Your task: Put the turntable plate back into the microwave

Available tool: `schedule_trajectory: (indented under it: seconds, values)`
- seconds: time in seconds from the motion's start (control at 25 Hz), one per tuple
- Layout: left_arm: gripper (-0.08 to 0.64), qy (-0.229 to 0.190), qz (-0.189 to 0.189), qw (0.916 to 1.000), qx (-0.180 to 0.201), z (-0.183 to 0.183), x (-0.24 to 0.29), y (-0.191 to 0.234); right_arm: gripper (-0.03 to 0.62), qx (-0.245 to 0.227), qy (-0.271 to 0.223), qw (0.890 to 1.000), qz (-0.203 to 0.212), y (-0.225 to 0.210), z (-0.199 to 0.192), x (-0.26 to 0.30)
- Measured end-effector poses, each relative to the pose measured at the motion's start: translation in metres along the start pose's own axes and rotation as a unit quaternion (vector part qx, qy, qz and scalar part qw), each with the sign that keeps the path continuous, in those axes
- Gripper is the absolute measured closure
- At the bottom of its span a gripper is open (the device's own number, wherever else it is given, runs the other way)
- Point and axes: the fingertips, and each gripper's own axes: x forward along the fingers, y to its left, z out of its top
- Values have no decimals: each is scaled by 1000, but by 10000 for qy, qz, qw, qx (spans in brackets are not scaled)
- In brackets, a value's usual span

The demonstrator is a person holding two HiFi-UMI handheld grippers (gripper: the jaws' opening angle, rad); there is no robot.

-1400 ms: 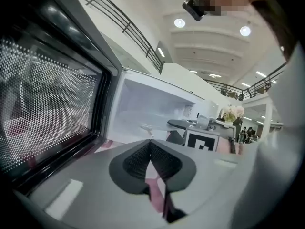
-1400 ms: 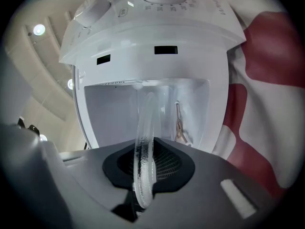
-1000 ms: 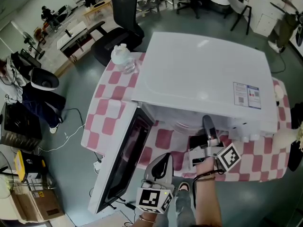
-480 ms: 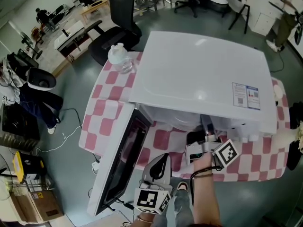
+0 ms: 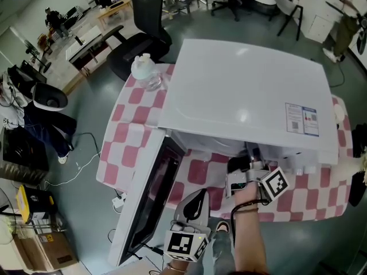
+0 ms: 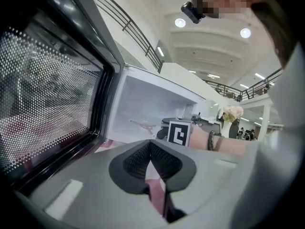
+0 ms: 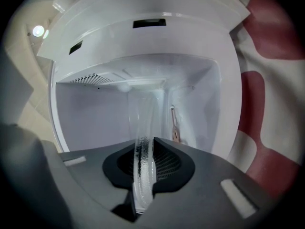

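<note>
The white microwave (image 5: 246, 90) stands on the checked table with its door (image 5: 152, 199) swung open to the left. My right gripper (image 5: 250, 158) reaches level into the cavity, shut on the rim of the clear glass turntable plate (image 7: 143, 123). In the right gripper view, where the gripper (image 7: 144, 149) is rolled on its side, the plate runs edge-on from between the pads into the white cavity (image 7: 95, 113). A roller piece (image 7: 175, 125) lies on the cavity floor. My left gripper (image 5: 198, 193) hangs in front of the door opening, shut and empty (image 6: 151, 149).
The open door (image 6: 47, 104) with its mesh window stands close on my left gripper's left. A clear plastic jug (image 5: 146, 70) sits on the red-and-white checked cloth (image 5: 132, 136) at the back left. A black office chair (image 5: 143, 22) stands behind the table.
My right gripper has slid a little deeper into the cavity with the plate. The left gripper has kept still.
</note>
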Motion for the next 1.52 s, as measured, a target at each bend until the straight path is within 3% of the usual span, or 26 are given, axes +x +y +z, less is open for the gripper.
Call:
schedule_trajectory:
  seconds: [0.52, 1.52]
  values:
    - [560, 50, -87, 9999, -111, -7, 2, 1, 549, 32, -121, 9998, -126, -4, 3, 13]
    - [560, 127, -195, 9995, -230, -14, 9, -6, 549, -121, -337, 9965, -753, -12, 15, 22]
